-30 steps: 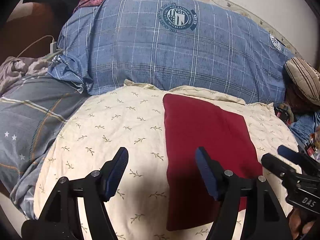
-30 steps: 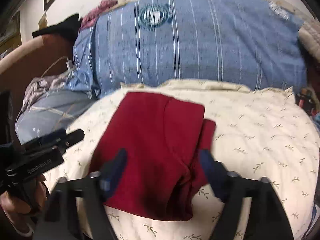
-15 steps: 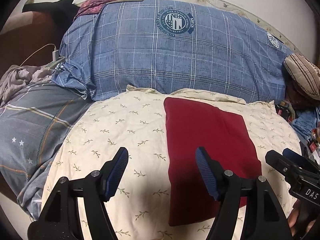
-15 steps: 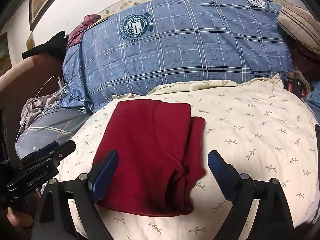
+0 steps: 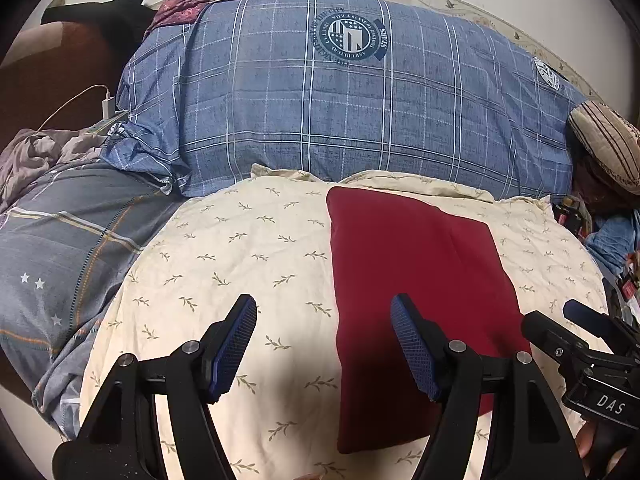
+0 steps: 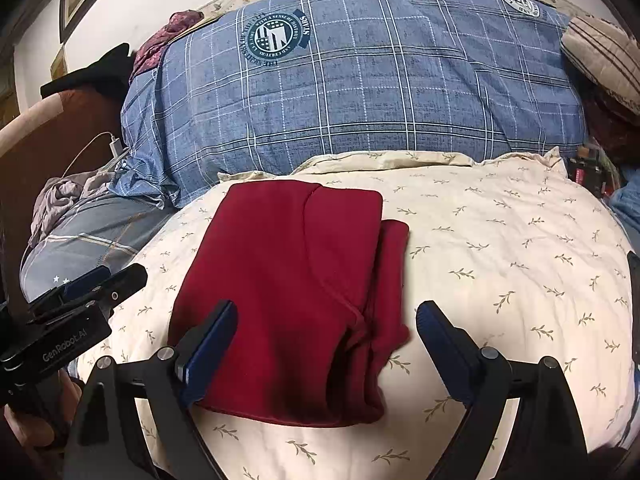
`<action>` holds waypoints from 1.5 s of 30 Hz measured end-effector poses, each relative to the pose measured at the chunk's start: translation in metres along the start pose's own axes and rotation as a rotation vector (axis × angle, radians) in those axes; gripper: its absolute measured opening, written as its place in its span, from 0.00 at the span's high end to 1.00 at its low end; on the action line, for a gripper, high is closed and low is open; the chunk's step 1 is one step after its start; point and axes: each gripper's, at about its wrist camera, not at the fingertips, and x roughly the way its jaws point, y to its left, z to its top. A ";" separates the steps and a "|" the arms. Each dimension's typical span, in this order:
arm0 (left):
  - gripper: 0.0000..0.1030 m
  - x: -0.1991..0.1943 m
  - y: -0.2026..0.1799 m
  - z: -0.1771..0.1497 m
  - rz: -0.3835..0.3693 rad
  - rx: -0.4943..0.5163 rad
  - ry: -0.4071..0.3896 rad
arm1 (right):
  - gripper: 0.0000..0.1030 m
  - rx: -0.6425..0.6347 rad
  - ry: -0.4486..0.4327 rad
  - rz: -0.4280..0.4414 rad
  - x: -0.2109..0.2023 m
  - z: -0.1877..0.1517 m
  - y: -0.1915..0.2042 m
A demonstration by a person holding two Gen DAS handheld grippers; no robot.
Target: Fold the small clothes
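Looking along the left claw, its jaws stand wide with nothing between them, above the cream leaf-print pillow; the folded red garment lies flat on that pillow, under the claw's right finger, with a blue plaid pillow behind. From the right wrist, the right claw has just been opening and stands wide, grasping nothing, over the near right part of the red garment, the left claw visible at the left edge.
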 end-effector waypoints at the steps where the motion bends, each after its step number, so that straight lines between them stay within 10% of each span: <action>1: 0.33 0.001 -0.001 0.000 0.000 0.001 0.002 | 0.11 -0.001 0.004 0.000 0.000 0.000 0.000; 45: 0.33 0.019 -0.017 -0.003 0.017 0.024 0.039 | 0.11 0.013 0.042 0.006 0.017 -0.004 -0.002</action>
